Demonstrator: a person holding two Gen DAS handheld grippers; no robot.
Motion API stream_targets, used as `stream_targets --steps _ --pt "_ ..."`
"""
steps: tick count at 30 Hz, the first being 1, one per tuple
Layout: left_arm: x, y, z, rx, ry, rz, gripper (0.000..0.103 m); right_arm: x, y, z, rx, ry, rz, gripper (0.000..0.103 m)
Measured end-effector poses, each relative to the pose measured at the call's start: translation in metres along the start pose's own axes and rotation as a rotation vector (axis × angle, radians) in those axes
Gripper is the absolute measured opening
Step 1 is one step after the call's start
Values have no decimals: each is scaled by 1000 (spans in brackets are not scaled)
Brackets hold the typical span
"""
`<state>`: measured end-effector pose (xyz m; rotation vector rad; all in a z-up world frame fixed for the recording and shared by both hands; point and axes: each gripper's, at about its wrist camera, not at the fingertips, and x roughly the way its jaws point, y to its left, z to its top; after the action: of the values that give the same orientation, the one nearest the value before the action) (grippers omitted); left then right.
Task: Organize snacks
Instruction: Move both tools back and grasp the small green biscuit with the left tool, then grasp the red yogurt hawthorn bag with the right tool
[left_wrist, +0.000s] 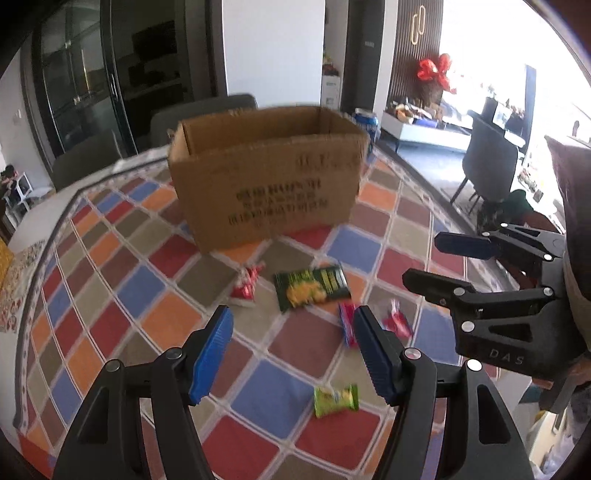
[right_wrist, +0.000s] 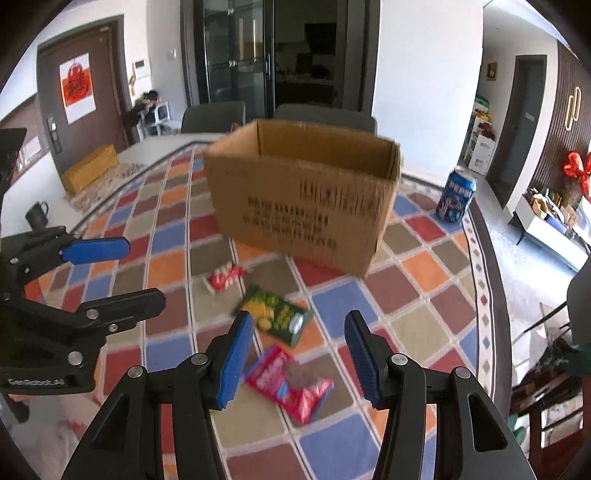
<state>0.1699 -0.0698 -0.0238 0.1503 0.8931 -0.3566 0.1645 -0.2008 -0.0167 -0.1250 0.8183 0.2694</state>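
While both tongs (left_wrist: 291, 354) (right_wrist: 297, 360) gape, snacks (right_wrist: 288, 384) lie by box (right_wrist: 303, 192).

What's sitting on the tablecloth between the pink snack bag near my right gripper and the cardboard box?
In the right wrist view, a dark green snack bag lies between the pink bag and the cardboard box.

Matt brown corrugated cardboard box (right_wrist: 303, 199), glossy plastic snack pkts (right_wrist: 291, 384), ribbed blue fingers (left_wrist: 212, 354), woven-looking checked tablecloth (left_wrist: 122, 280).
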Motion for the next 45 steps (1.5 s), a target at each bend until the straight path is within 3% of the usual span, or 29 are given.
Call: stream_targets --steps 11,20,25,30,38,45 --pt "36 -16 -51 -47 187 -72 66 16 5 -46 -9 125 38 53" --pt "70 -26 -72 -51 299 -76 66 32 7 -72 7 199 58 53" --pt "79 -34 -77 -20 312 -37 60 37 2 -78 35 218 64 53" --pt "79 -40 -80 14 285 -8 37 40 -2 -81 45 228 64 53" --pt "77 -28 -74 -45 262 -73 34 47 -1 -79 36 234 73 53" --pt "76 -21 -62 -89 241 -77 34 56 1 -68 -8 242 86 53"
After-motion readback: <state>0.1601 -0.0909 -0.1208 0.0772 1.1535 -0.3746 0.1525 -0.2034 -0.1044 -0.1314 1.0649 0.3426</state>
